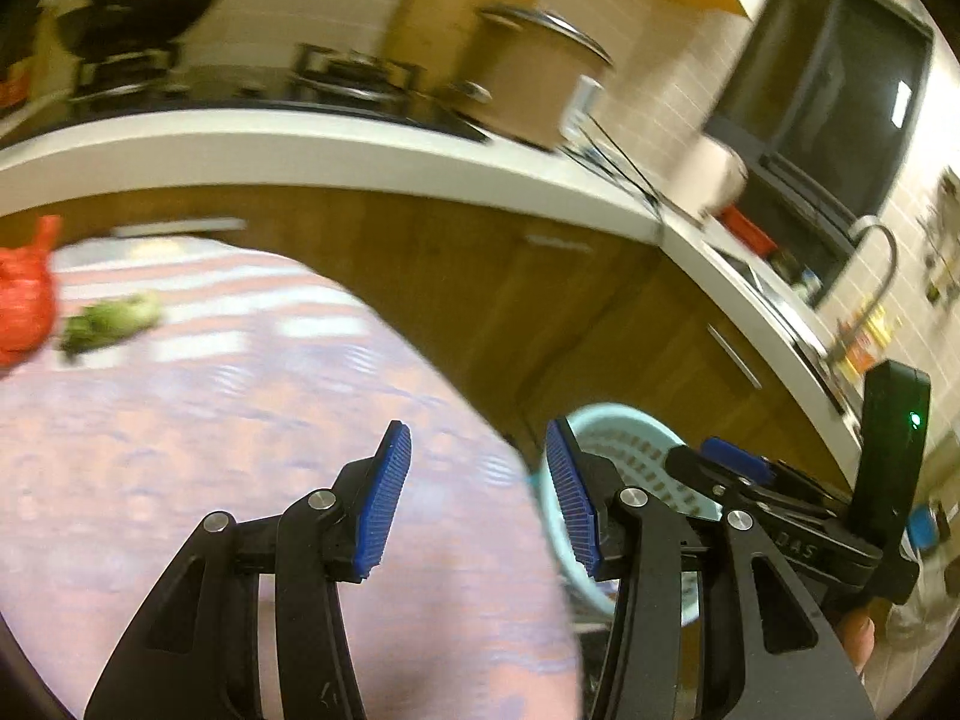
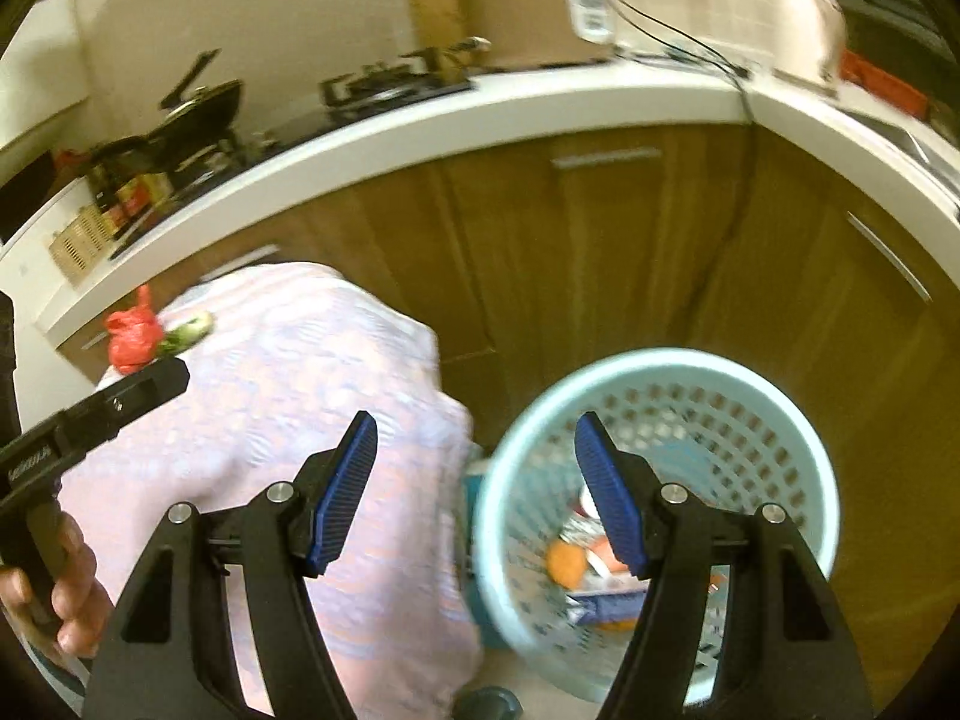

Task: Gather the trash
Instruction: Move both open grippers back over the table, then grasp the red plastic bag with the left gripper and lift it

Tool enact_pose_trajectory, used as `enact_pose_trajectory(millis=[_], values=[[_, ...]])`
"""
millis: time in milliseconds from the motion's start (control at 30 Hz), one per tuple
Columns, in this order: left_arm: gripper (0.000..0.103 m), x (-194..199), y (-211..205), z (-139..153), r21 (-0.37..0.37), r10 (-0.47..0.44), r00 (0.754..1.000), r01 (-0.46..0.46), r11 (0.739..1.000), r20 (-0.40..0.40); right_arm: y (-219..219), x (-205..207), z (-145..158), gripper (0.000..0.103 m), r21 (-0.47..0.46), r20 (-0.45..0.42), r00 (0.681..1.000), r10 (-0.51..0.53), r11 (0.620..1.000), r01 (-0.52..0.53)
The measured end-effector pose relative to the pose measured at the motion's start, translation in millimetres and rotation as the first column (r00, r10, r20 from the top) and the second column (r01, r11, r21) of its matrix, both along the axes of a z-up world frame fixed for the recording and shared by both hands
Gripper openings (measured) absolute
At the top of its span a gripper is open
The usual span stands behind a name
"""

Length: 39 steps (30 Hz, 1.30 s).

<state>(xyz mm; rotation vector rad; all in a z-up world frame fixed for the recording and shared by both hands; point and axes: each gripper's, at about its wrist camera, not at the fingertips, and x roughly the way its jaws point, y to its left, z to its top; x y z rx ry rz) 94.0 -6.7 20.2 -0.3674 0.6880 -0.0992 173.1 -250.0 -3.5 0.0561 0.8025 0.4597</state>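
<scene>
Blue-padded right tool angled down over basket, open, empty; left tool likewise, over tablecloth.

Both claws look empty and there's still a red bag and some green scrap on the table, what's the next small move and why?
Probably carry the left claw across the table toward the red bag and the green scrap beside it. Both sit at the far edge, nothing is between either claw's pads, and the basket already holds other trash. The right claw hangs by the basket, farther from them.
</scene>
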Motion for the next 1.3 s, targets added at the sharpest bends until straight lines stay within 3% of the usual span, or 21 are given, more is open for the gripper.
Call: enact_pose_trajectory(millis=[267, 500, 600, 700, 900, 1300], values=[[0.069, -33, 92, 18, 0.021, 0.203, 0.979, -0.204, 0.979, 0.036, 76, -5, 21, 0.065, 0.012, 0.034, 0.991, 0.127, 0.992, -0.127], [0.072, -54, 178, 18, -0.007, 0.382, 0.924, -0.382, 0.924, 0.028, 156, -2, 28, 0.065, 0.007, 0.044, 0.973, 0.227, 0.974, -0.227], [0.072, -57, 205, 13, -0.012, 0.416, 0.909, -0.416, 0.909, 0.005, 183, -2, 28, 0.065, -0.007, 0.052, 0.964, 0.261, 0.965, -0.261], [0.079, -49, 230, 6, 0.006, 0.45, 0.893, -0.45, 0.893, -0.023, 216, 0, 26, 0.065, -0.019, 0.063, 0.953, 0.295, 0.955, -0.295], [0.084, -20, 262, -16, 0.056, 0.504, 0.86, -0.501, 0.863, -0.082, 259, 8, 12, 0.065, -0.012, 0.034, 0.94, 0.34, 0.941, -0.34], [0.082, 15, 292, -59, 0.019, 0.494, 0.859, -0.496, 0.868, -0.135, 337, 36, -10, 0.065, -0.066, 0.022, 0.905, 0.424, 0.904, -0.422]])
